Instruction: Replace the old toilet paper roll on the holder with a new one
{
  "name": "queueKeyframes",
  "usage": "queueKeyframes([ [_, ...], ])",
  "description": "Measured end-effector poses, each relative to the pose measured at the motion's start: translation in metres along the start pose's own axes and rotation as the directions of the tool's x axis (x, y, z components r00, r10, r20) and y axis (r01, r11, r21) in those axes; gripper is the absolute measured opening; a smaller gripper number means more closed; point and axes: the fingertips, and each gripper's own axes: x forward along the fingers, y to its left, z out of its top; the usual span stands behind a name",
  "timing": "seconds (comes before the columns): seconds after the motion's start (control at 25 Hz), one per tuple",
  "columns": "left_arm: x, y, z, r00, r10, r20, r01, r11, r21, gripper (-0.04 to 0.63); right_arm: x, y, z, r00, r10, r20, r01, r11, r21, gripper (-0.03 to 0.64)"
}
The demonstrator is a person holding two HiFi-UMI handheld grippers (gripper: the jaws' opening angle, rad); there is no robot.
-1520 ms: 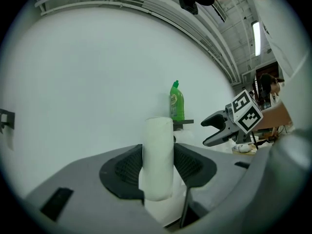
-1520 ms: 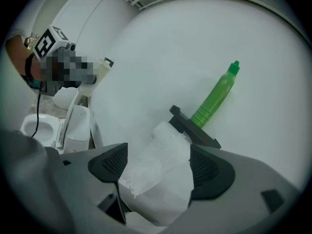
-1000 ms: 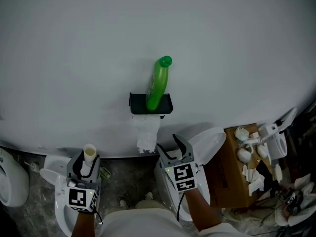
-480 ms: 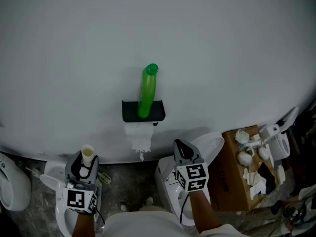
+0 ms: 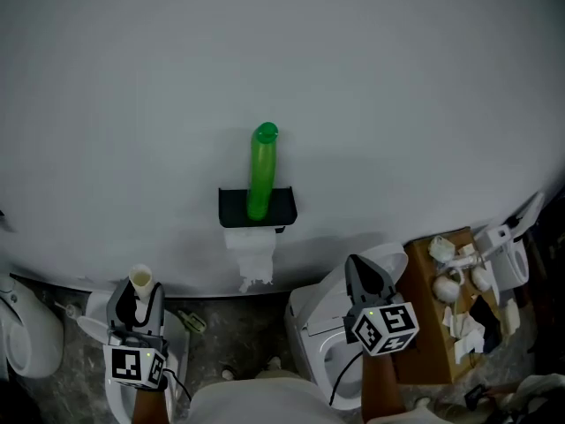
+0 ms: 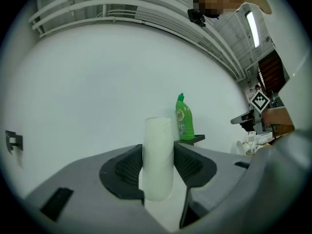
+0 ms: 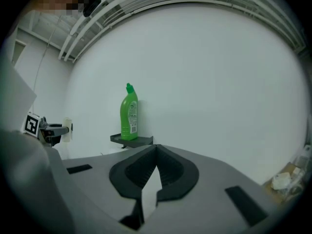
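A black holder shelf [image 5: 284,203] is fixed to the white wall. A green bottle [image 5: 262,171] stands on it, and toilet paper [image 5: 255,256] hangs below with a torn tail. My left gripper [image 5: 139,295] is low at the left, shut on a pale cardboard tube [image 5: 141,280] held upright; in the left gripper view the tube [image 6: 158,155] stands between the pads. My right gripper [image 5: 357,266] is low at the right, away from the holder. Its jaws have just closed and meet with nothing between them in the right gripper view [image 7: 156,148].
White toilets stand below the holder [image 5: 309,321], under my left gripper [image 5: 93,321] and at the far left [image 5: 22,334]. A brown cardboard box [image 5: 437,325] with crumpled paper and white fittings sits at the right. The floor is grey stone.
My right gripper has swung right, away from the hanging paper, and its open jaws have shut empty. My left gripper has drifted a little left, still holding the tube.
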Motion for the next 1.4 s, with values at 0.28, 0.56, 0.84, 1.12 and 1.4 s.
queueKeyframes([
  [0.28,-0.011,0.013,0.008,0.999,0.044,0.028,-0.042,0.998,-0.057,0.201,-0.034,-0.023,0.016,0.997,-0.037,0.062,0.033,0.997,0.068,0.000],
  [0.56,-0.021,0.016,0.012,0.996,0.063,0.057,-0.056,0.992,-0.111,0.201,-0.050,-0.027,0.009,0.998,-0.056,0.037,0.053,0.995,0.083,0.000],
  [0.84,-0.022,0.019,0.016,0.996,0.066,0.061,-0.060,0.993,-0.105,0.201,-0.042,-0.015,0.010,0.999,-0.039,0.037,0.037,0.997,0.065,0.000],
  [1.12,-0.027,0.032,0.015,0.995,0.081,0.055,-0.075,0.991,-0.108,0.201,-0.032,0.001,0.017,0.999,-0.015,0.040,0.013,0.999,0.052,0.000],
  [1.4,-0.029,0.037,0.012,0.995,0.088,0.051,-0.082,0.990,-0.117,0.201,-0.020,0.012,0.022,0.999,0.009,0.039,-0.010,0.999,0.036,0.000],
])
